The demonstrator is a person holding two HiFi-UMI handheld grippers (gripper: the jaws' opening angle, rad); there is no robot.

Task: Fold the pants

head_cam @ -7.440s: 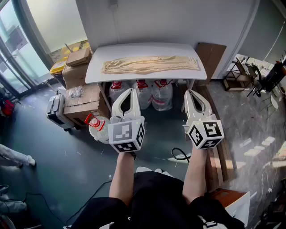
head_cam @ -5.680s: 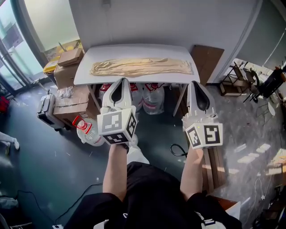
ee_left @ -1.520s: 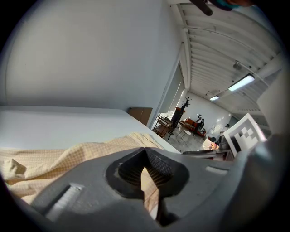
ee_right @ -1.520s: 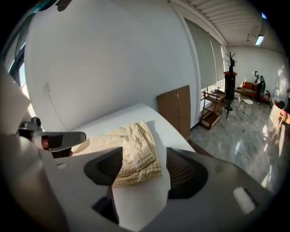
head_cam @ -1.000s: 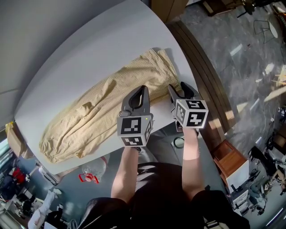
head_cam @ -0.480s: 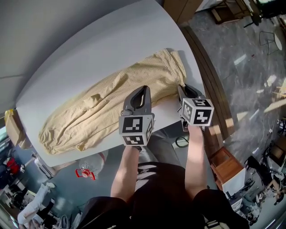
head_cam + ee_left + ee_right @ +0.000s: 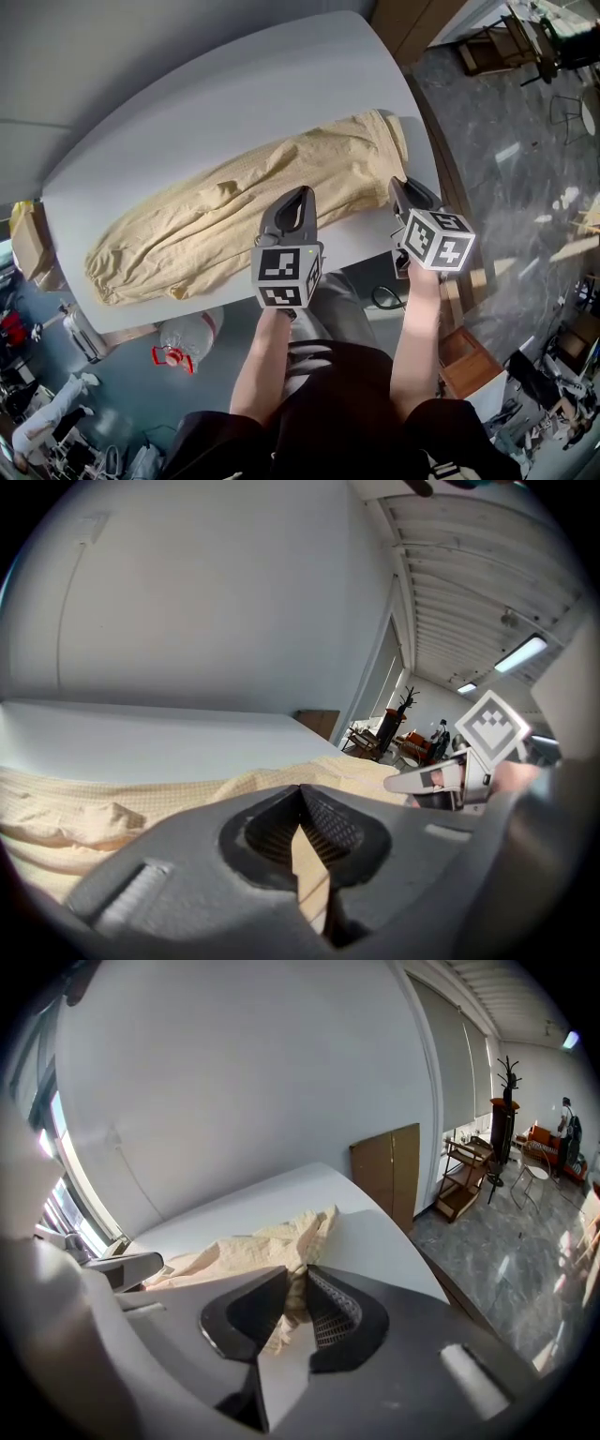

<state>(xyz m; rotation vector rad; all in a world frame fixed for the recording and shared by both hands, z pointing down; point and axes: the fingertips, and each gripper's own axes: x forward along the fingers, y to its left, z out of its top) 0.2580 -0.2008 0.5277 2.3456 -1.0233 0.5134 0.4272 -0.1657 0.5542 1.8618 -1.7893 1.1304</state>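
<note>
On the white table (image 7: pixel 234 103), ahead of both grippers, the beige pants (image 7: pixel 244 211) are laid out flat and lengthwise. Their long axis is seen running diagonally in the head view, from lower left to upper right, approx. parallel to the table's near edge. Most of the length is spread to the left of the left gripper (image 7: pixel 298 194), w/ one rounded end far out on that side. The other end is found just ahead of the right gripper (image 7: pixel 401 186), near the table's right corner. In the left gripper view the jaws are seen brought together at the tips, w/ beige cloth showing in the gap behind them, so the near long edge of the pants is held. The right gripper's jaws have just been closing and are now nearly together, w/ a fold of fabric pinched btwn them at the near corner of that end. Both grippers are angled downward toward the tabletop.
</note>
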